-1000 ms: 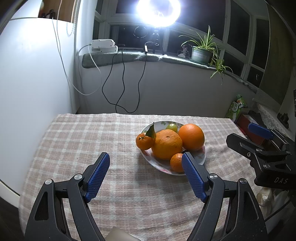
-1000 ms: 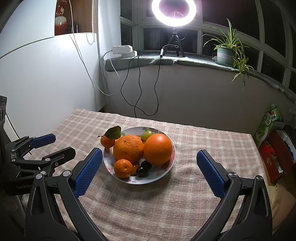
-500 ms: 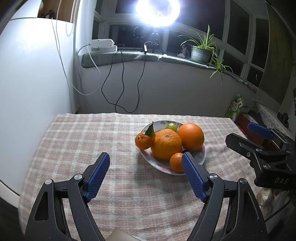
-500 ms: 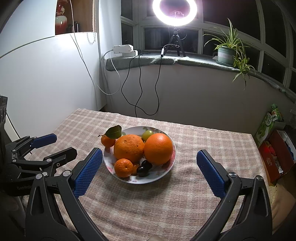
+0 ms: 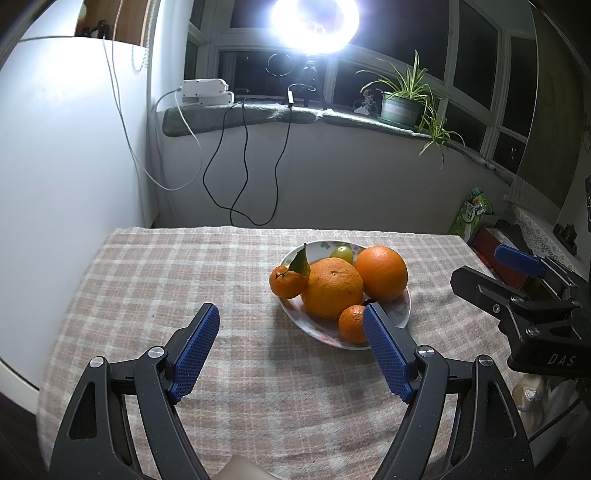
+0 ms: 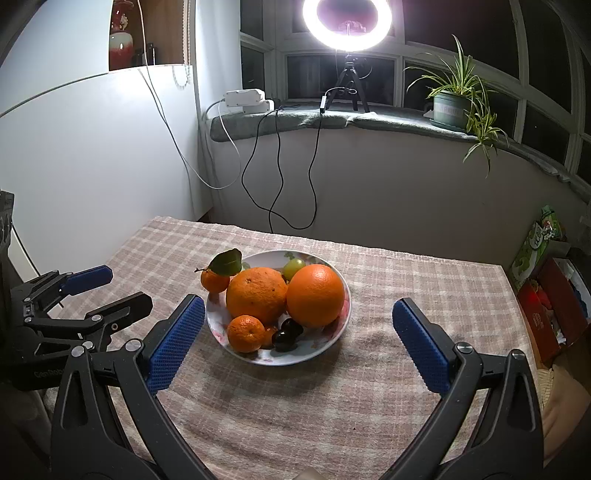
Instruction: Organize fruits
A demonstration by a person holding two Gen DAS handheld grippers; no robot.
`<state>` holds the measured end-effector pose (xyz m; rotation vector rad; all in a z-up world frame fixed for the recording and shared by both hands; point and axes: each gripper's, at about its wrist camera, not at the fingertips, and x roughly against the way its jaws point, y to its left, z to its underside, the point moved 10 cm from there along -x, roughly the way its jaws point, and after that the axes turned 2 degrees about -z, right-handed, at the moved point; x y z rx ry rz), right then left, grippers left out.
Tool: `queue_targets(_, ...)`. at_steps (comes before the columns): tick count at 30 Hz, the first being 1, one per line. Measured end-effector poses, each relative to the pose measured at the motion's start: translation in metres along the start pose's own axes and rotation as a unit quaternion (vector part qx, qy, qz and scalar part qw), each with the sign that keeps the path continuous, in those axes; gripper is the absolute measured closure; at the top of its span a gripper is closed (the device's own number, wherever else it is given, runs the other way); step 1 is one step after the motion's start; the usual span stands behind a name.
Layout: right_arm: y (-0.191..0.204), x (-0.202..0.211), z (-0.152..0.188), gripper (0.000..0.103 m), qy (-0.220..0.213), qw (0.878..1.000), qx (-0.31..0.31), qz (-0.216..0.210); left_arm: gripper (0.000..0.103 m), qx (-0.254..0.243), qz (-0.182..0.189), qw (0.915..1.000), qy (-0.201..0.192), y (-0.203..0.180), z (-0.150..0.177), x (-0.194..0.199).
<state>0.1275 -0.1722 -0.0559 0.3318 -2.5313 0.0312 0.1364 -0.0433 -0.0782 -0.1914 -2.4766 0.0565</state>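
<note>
Nearest the cameras, the left gripper [image 5: 290, 345] and the right gripper [image 6: 297, 341] both hang released, jaws spread wide and holding nothing, low over the checked tablecloth [image 6: 424, 280]. Just beyond them sits the floral plate [image 6: 332, 341] piled with fruit: a small mandarin [image 6: 245, 333] and two dark grapes [image 6: 286, 334] in front, a rough-skinned large orange [image 6: 256, 295] touching a smooth orange [image 6: 315, 296] behind, a leafy mandarin [image 6: 215, 280] perched at the left rim, a green grape [image 6: 293, 268] at the back. All the fruit appears gathered, so I judge the sorting done or a last check; any further move calls for steadying that rim mandarin. The plate's pattern under the fruit is hidden. Farther off, cables [image 6: 277, 184] trail below a ring light [image 6: 347, 22].
</note>
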Motion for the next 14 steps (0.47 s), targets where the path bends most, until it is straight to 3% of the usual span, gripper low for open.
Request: queue_targets(14,-0.0008,-0.0020,0.0030,0.000,0.003,1.000,-0.002,0.002,0.023,-0.008,-0.007,0.9999,-0.012,0.0007,-0.0034,-0.0006)
